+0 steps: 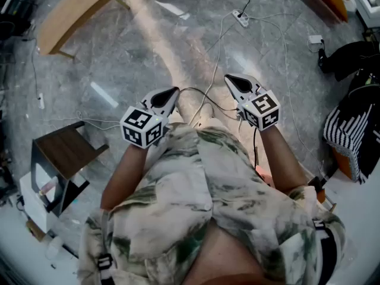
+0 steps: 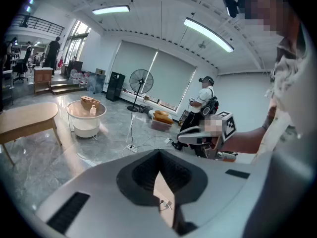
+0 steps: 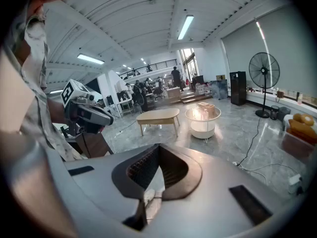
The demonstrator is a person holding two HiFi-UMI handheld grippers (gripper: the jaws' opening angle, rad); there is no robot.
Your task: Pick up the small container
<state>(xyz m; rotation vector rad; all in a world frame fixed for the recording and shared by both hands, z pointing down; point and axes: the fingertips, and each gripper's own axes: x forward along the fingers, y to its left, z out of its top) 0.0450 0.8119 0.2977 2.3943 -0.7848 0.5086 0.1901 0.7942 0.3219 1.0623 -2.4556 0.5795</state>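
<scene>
I hold both grippers close to my body, above the grey marble floor. My left gripper [image 1: 174, 91] is shut with nothing between its jaws, and its tips [image 2: 159, 151] point across the room. My right gripper [image 1: 228, 77] is also shut and empty [image 3: 158, 145]. Each gripper shows in the other's view: the right one [image 2: 198, 135] and the left one [image 3: 89, 114]. Far off stands a round white table [image 2: 86, 119], also seen in the right gripper view [image 3: 203, 115]. It carries a small bottle [image 2: 92, 110] and a wooden box [image 2: 89, 102]. Neither gripper is near them.
A light wooden table [image 1: 71, 10] stands at the far left and a dark side table [image 1: 65, 150] at my left. Cables and a power strip [image 1: 240, 18] lie on the floor ahead. A striped bag [image 1: 350, 138] is at my right. A standing fan [image 2: 141, 82] and another person [image 2: 204, 100] are farther off.
</scene>
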